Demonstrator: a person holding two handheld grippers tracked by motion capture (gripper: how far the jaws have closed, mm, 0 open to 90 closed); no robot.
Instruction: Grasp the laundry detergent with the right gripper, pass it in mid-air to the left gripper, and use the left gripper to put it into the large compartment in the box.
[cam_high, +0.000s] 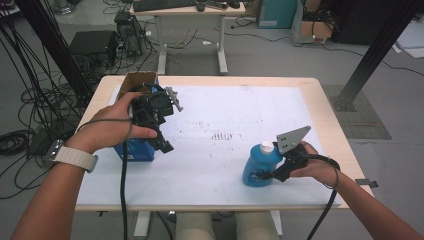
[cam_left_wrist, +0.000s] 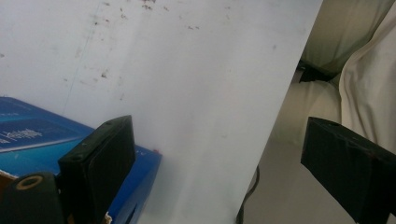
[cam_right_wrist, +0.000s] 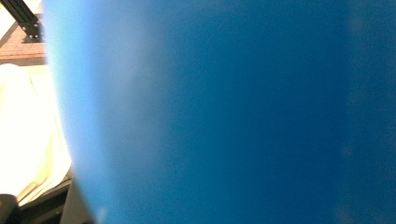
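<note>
— Two grippers over one table (cam_high: 320, 100): what lies under them?

— White sheeting (cam_high: 225, 150) covers most of the pale wooden top, speckled with small dark marks near the middle. The wood shows as a border along the sides and far edge.

— Where is the blue bottle (cam_high: 260, 167)?

— Toward the near right of the sheet, standing with its white cap (cam_high: 267, 146) up. The right gripper (cam_high: 270, 173) comes at it from the right, low on its body. In the right gripper view the blue fills the picture at very close range. The jaws reach around the bottle; whether the pads already press on it I cannot tell.

— And the left gripper (cam_high: 167, 146)?

— Held above the left of the table, its jaws spread wide with nothing between them. Just beneath sits a blue box (cam_high: 135, 150), and an open cardboard box (cam_high: 137, 80) stands at the far left corner.

— The room?

— Grey floor all around. Black cables (cam_high: 30, 115) tangle on the left beside dark equipment (cam_high: 95, 45). Behind the table stands a white-legged desk (cam_high: 190, 30) with a keyboard (cam_high: 165, 5) on it. A black metal post (cam_high: 380, 50) slants down at the right.
</note>
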